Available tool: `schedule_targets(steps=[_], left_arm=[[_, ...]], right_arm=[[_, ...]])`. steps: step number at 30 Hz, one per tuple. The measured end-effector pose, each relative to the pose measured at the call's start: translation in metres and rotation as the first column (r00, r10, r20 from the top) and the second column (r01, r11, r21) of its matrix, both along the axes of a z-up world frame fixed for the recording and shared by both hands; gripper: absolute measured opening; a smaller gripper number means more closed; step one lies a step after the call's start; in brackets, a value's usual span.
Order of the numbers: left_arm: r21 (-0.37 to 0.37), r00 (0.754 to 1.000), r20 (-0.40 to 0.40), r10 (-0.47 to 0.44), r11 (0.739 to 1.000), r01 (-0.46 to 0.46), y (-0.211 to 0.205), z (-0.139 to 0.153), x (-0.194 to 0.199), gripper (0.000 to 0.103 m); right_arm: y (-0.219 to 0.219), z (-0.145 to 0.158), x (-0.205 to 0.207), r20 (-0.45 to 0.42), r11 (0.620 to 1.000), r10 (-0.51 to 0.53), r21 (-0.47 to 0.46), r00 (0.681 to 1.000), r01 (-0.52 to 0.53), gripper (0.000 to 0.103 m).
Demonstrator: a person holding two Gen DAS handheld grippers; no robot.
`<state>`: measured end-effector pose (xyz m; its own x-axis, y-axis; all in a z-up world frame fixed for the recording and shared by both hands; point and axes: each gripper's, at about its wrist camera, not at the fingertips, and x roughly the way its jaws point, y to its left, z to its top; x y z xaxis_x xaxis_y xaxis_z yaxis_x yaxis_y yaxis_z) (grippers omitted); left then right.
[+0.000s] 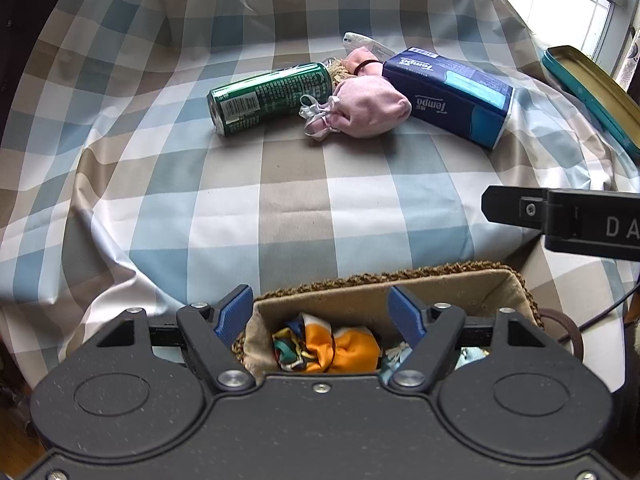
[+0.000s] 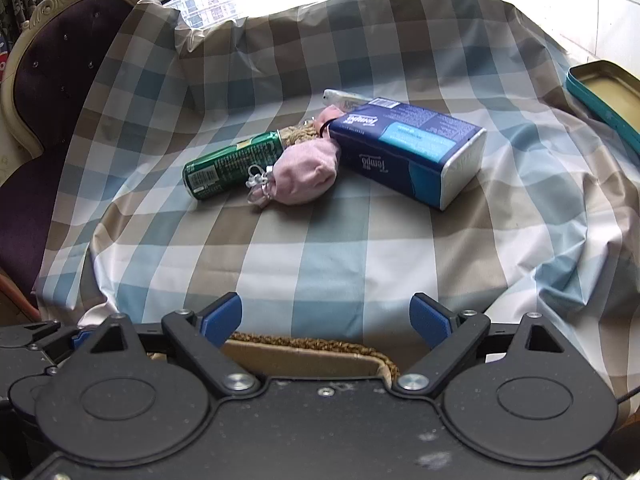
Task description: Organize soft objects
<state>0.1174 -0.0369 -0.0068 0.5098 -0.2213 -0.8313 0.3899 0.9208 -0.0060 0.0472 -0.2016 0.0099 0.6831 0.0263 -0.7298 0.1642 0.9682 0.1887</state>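
A pink drawstring pouch [image 1: 368, 108] [image 2: 308, 172] lies on the checked cloth between a green can [image 1: 272, 98] [image 2: 232, 168] and a blue tissue pack [image 1: 452, 96] [image 2: 412, 152]. Behind them sit a pink cloth piece with a black band [image 1: 360, 62] and a straw-coloured bundle [image 1: 340, 70]. A woven basket [image 1: 400, 274] [image 2: 312, 346] with a fabric liner stands close below both grippers. It holds an orange multicoloured cloth bundle [image 1: 340, 346]. My left gripper [image 1: 320, 312] hangs open over the basket. My right gripper [image 2: 326, 320] is open above the basket's far rim, with nothing between its pads.
A teal-rimmed tin [image 1: 592, 92] [image 2: 608, 96] rests at the right edge of the cloth. A purple upholstered chair [image 2: 48, 80] stands at the left. A white flat object [image 1: 360, 40] lies behind the tissue pack. The cloth [image 2: 340, 248] drapes over raised edges.
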Motion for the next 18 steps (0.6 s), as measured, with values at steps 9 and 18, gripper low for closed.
schedule_targets(steps=[9,18], left_arm=[[-0.006,1.000,0.014,0.019,1.000,-0.019,-0.010,-0.002,0.050,0.070],[-0.018,0.999,0.011,0.043,0.999,-0.043,-0.019,-0.010,0.101,0.070]], right_arm=[[-0.017,0.013,0.055,0.092,0.998,-0.004,-0.061,0.996,0.010,0.095],[-0.045,0.020,0.141,0.175,0.990,-0.006,-0.137,0.985,0.031,0.100]])
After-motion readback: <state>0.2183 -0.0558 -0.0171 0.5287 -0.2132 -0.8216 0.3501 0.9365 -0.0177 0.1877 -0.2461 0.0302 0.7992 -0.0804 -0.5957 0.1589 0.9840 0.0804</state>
